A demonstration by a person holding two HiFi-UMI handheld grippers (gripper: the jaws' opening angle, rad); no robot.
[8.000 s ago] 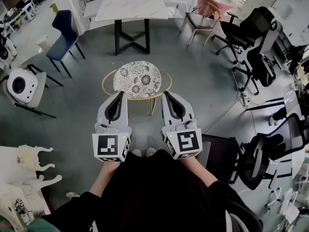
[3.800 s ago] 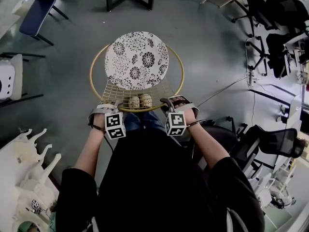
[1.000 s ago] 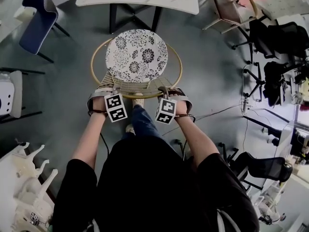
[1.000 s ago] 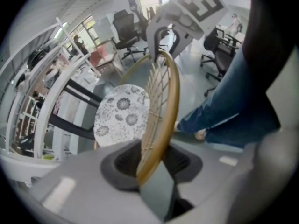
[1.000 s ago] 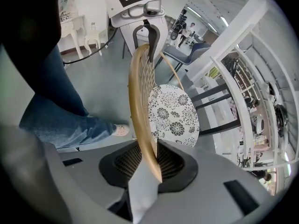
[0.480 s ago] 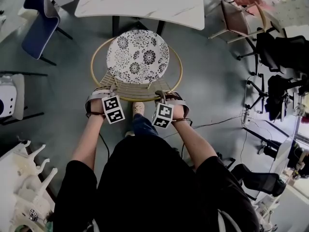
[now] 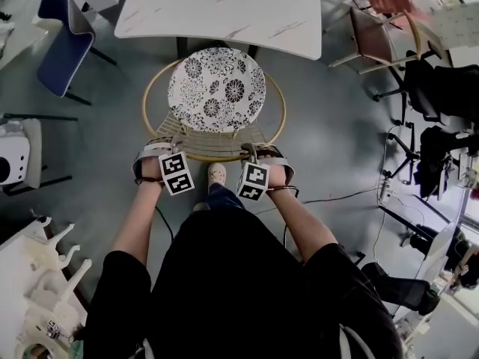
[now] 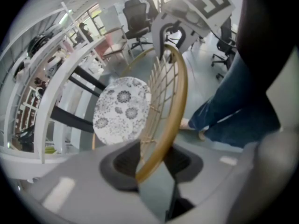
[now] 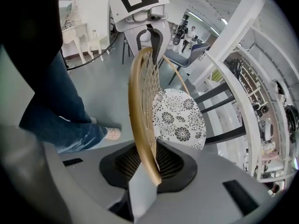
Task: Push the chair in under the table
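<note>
The chair has a round gold wire frame [image 7: 213, 154] and a floral black-and-white cushion [image 7: 215, 88]. It stands facing the white marble table [image 7: 224, 10], with the cushion's far edge at the table's near edge. My left gripper [image 7: 161, 149] holds the gold back rim on its left side and my right gripper [image 7: 262, 154] on its right. In the left gripper view the rim [image 8: 173, 106] runs between the pads of the left gripper [image 8: 154, 160]. In the right gripper view the rim [image 9: 138, 115] sits clamped in the right gripper [image 9: 149, 164].
A blue chair [image 7: 63, 40] stands at the left and a white device [image 7: 11, 159] below it. White furniture parts [image 7: 37, 275] fill the lower left. A pink chair [image 7: 382, 21] and black office chairs [image 7: 441, 88] crowd the right. A cable [image 7: 344, 197] lies on the floor.
The chair, both grippers and the person have moved toward the table. More of the tabletop shows, and the cushion's far edge now meets the table's near edge.
</note>
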